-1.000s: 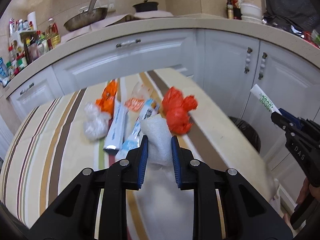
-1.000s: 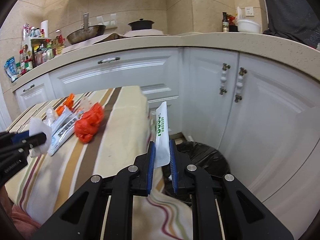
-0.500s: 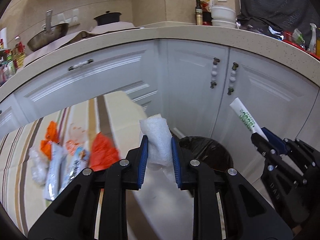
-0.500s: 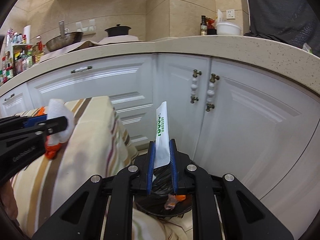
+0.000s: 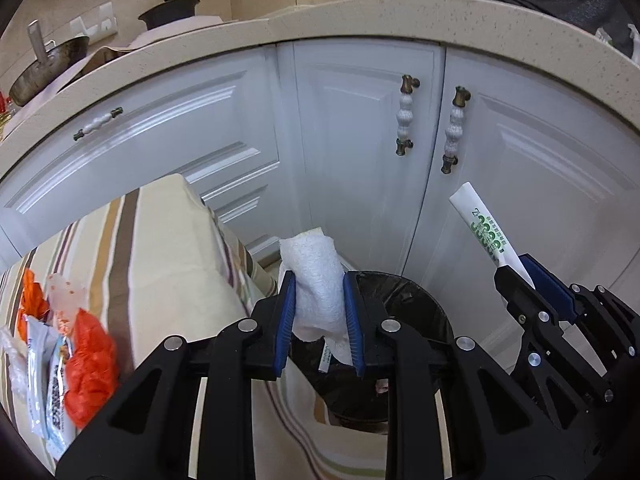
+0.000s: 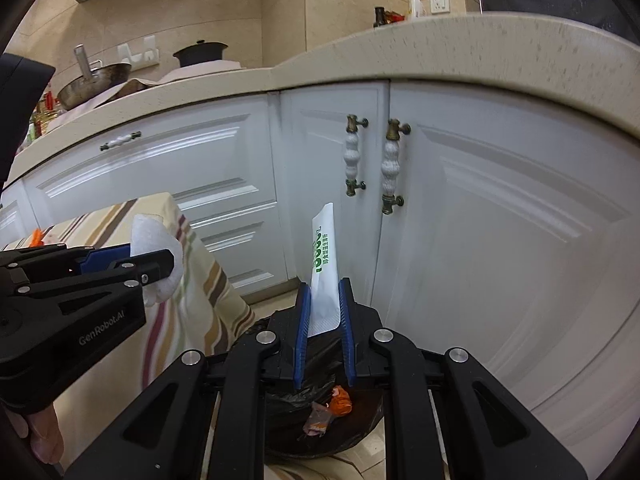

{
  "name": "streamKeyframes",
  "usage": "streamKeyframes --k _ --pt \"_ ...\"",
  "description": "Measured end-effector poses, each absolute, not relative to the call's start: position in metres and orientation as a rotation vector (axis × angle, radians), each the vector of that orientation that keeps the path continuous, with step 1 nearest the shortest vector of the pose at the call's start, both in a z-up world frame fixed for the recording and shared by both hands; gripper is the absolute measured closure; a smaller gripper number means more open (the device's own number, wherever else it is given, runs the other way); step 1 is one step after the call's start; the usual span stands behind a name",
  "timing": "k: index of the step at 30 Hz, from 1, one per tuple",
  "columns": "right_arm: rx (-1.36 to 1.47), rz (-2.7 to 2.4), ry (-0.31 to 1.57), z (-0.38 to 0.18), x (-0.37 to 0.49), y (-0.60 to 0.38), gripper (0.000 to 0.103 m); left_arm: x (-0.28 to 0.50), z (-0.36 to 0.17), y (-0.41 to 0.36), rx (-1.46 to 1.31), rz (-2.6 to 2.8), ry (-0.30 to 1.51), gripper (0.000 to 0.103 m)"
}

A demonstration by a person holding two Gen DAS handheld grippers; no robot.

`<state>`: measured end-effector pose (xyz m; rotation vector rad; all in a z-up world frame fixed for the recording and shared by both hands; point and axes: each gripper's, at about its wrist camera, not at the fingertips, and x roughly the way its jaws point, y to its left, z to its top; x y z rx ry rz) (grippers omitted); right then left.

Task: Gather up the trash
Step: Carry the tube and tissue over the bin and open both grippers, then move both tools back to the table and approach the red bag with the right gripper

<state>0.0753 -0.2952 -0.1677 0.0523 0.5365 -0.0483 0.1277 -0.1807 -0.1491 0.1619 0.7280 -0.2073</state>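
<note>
You have two grippers up, each with one piece of trash clamped between its blue pads. Your left gripper (image 5: 320,312) is clenched on one crumpled white paper towel (image 5: 316,280), which stands up out of the jaws and hangs a little below them. Your right gripper (image 6: 323,320) is clenched on one flat white sachet with green print (image 6: 323,268), upright between the pads. Both are held above the one bin in sight, a black-lined trash bin (image 6: 320,428) on the floor in front of the white cabinet doors (image 5: 360,152); from the right wrist view the bin lies directly under the right jaws, and at least two scraps, one orange and one brownish, lie inside it. From the left wrist view you can see the striped tablecloth (image 5: 160,248) at the left, with more trash on it near the edge of the picture: one red-orange crumpled bag (image 5: 90,372), one smaller orange piece (image 5: 30,300), two blue-and-white wrappers (image 5: 48,392) lying side by side, and one pale translucent scrap (image 5: 60,292). Two ceramic door handles (image 5: 404,114) hang side by side on the cabinet above the bin.
</note>
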Motion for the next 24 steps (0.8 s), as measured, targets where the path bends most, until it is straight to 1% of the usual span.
streamKeyframes --k 2,3,4,5,6,8,10,17,24 --pt "0.057 -0.046 0.547 -0.174 0.083 -0.299 0.088 0.137 -0.157 -0.187 0.172 -0.208 0.752 0.076" --pt "0.060 -0.044 0.555 -0.178 0.087 -0.301 0.087 0.142 -0.161 -0.190 0.177 -0.207 0.779 0.071" --pt "0.065 -0.045 0.558 -0.181 0.090 -0.303 0.086 0.147 -0.165 -0.191 0.166 -0.212 0.807 0.058" --pt "0.070 -0.048 0.562 -0.183 0.094 -0.304 0.080 0.151 -0.166 -0.191 0.147 -0.212 0.821 0.046" --pt "0.076 -0.050 0.567 -0.186 0.097 -0.306 0.072 0.154 -0.166 -0.190 0.131 -0.210 0.825 0.045" --pt "0.091 -0.059 0.571 -0.189 0.100 -0.310 0.065 0.155 -0.166 -0.189 0.122 -0.208 0.812 0.043" --pt "0.099 -0.060 0.571 -0.190 0.101 -0.312 0.064 0.155 -0.166 -0.190 0.134 -0.207 0.806 0.040" --pt "0.102 -0.057 0.567 -0.184 0.098 -0.311 0.064 0.147 -0.154 -0.173 0.109 -0.194 0.790 0.035" --pt "0.099 -0.017 0.535 -0.161 0.086 -0.286 0.062 0.126 -0.124 -0.133 0.103 -0.149 0.724 0.034"
